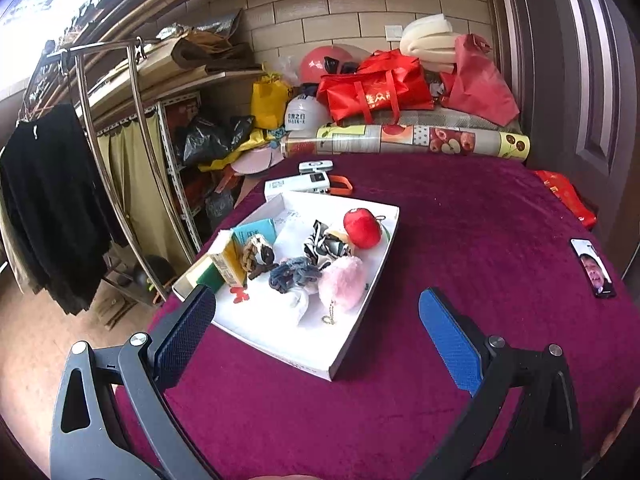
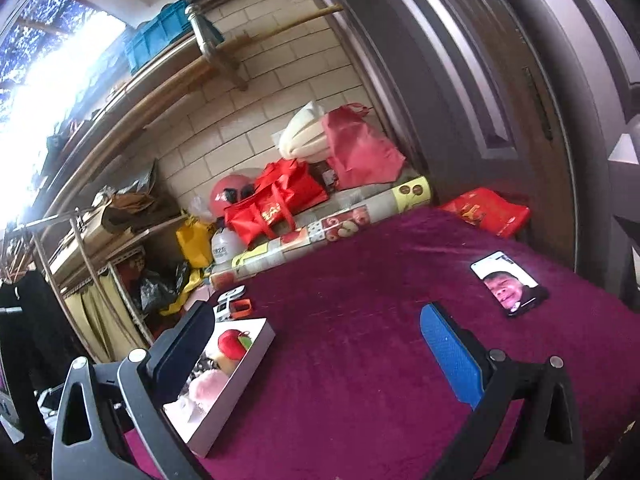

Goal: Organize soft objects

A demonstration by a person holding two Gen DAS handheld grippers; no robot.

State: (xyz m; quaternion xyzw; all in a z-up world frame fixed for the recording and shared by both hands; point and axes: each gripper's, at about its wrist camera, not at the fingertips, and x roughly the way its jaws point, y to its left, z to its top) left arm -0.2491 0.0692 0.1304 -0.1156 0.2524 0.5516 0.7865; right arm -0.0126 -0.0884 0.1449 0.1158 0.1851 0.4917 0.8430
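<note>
left gripper (image 1: 316,312) jaws wide, empty, hovering over white tray (image 1: 352,356) of soft items, right gripper (image 2: 316,320) wide, empty, above maroon cloth (image 2: 360,380)

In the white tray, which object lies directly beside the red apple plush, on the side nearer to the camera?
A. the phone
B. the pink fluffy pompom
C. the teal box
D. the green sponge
B: in the left wrist view the pink fluffy pompom lies just below the red apple plush inside the white tray, while the green sponge and teal box sit at the tray's far left side and the phone lies on the cloth outside.
</note>
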